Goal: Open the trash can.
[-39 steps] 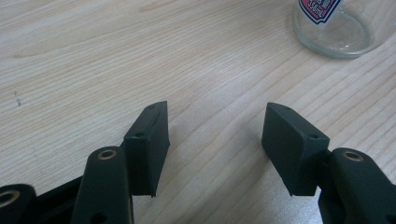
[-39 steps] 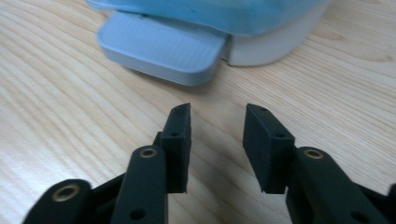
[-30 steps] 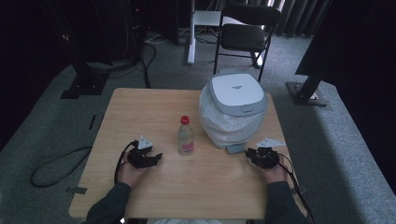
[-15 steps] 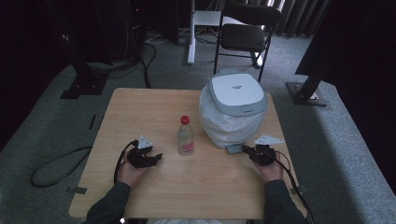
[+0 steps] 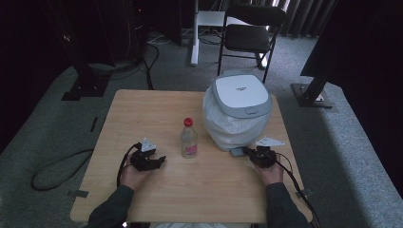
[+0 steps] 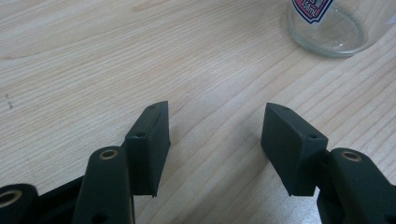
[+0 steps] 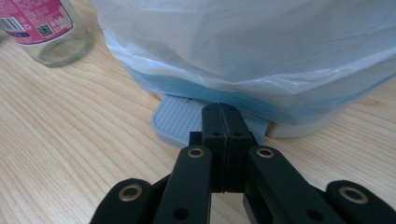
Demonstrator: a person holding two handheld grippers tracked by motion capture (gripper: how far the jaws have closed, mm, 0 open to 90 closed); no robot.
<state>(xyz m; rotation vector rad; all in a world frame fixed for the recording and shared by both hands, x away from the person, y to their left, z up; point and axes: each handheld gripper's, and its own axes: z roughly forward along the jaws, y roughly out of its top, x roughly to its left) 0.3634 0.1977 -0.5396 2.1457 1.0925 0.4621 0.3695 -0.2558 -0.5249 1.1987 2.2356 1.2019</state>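
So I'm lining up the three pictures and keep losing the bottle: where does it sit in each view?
High view: the bottle stands mid-table, red cap on, between the left gripper and the bin.
Left gripper view: its clear base at the top right, beyond the open jaws.
Right gripper view: its base and pink label at the top left.
Shared landmark: the light wood tabletop it stands on.

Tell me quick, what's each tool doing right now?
Left tool: open, empty, near the bottle.
Right tool: shut, empty, tips over the bin's pedal.
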